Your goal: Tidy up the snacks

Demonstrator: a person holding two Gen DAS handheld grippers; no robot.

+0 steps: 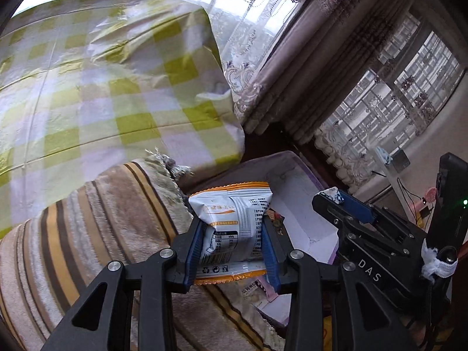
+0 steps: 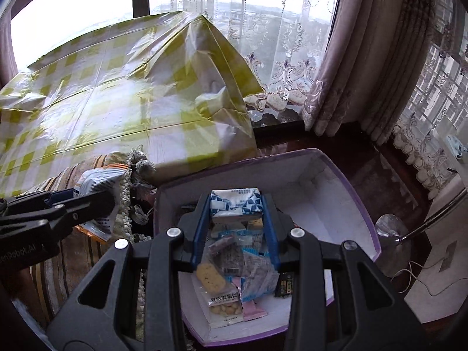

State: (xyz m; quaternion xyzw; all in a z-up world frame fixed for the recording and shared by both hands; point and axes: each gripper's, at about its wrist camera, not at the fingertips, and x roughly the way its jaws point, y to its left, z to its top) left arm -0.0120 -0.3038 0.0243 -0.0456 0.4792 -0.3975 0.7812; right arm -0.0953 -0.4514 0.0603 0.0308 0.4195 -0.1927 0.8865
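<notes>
Striped plush blanket point(image 1: 96, 222) beside purple-rimmed white cardboard box point(image 2: 336, 187). Left gripper point(image 1: 234, 242) clamps orange-edged white snack packet point(image 1: 234, 213); right gripper point(image 2: 235, 228) clamps blue-white packet point(image 2: 235, 203) above box. Next: release inside.

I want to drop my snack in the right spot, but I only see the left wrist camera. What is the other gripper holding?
Observer: The right gripper is shut on a blue-and-white packet, over the purple box.
Operator: Is the box full?
Observer: No. The snacks lie at its near end, and the far end shows bare white floor.
Operator: What snacks are in there?
Observer: A clear bag of nuts and a pink packet, among others.
Operator: Is my snack over the box?
Observer: Not yet. Your orange-edged packet is beside the box, over the striped blanket.
</notes>
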